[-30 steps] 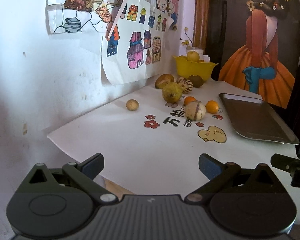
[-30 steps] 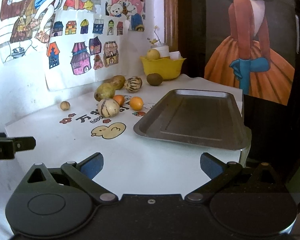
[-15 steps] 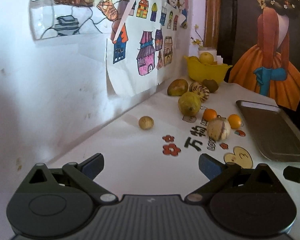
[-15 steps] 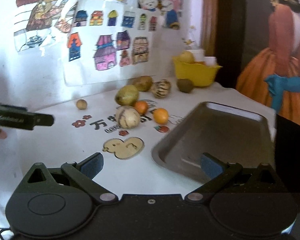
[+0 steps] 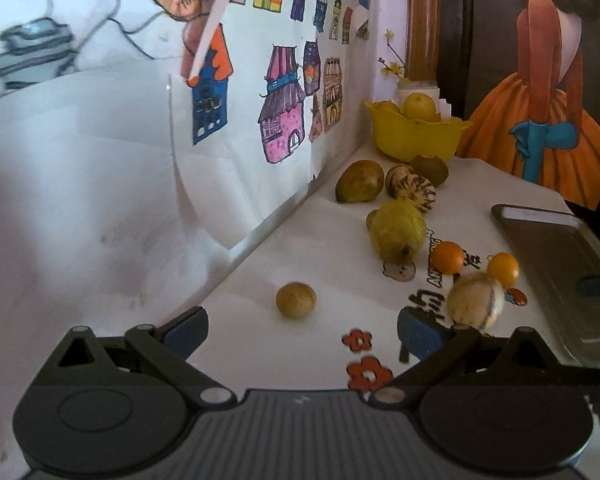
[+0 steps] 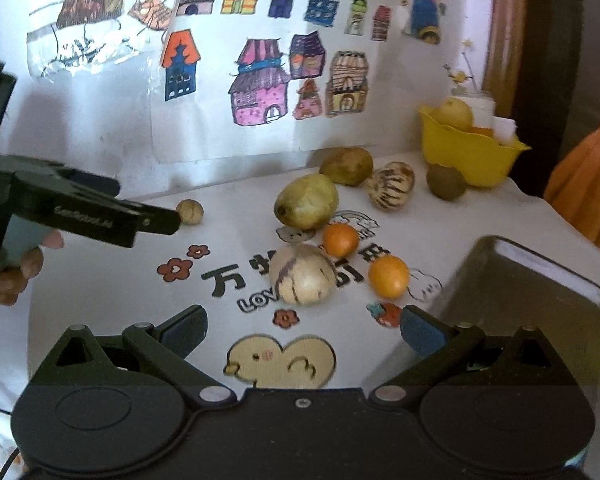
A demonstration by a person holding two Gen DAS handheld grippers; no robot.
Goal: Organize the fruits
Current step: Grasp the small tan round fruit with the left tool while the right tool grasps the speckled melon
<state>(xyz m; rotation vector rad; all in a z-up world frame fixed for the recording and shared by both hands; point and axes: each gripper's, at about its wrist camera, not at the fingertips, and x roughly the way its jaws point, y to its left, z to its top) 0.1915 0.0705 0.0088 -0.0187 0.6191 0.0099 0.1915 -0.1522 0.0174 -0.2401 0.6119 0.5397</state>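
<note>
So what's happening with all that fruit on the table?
A person is holding a gripper in each hand, getting ready to tidy the fruit. The left gripper is open and pointed at a small brown round fruit near the wall. The right gripper is open too, facing a striped cream melon and two small oranges. Nothing is picked up yet, and the grey tray looks empty.

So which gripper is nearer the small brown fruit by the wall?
Left. The left gripper is open right before the small brown fruit; the right gripper sits by the tray.
</note>
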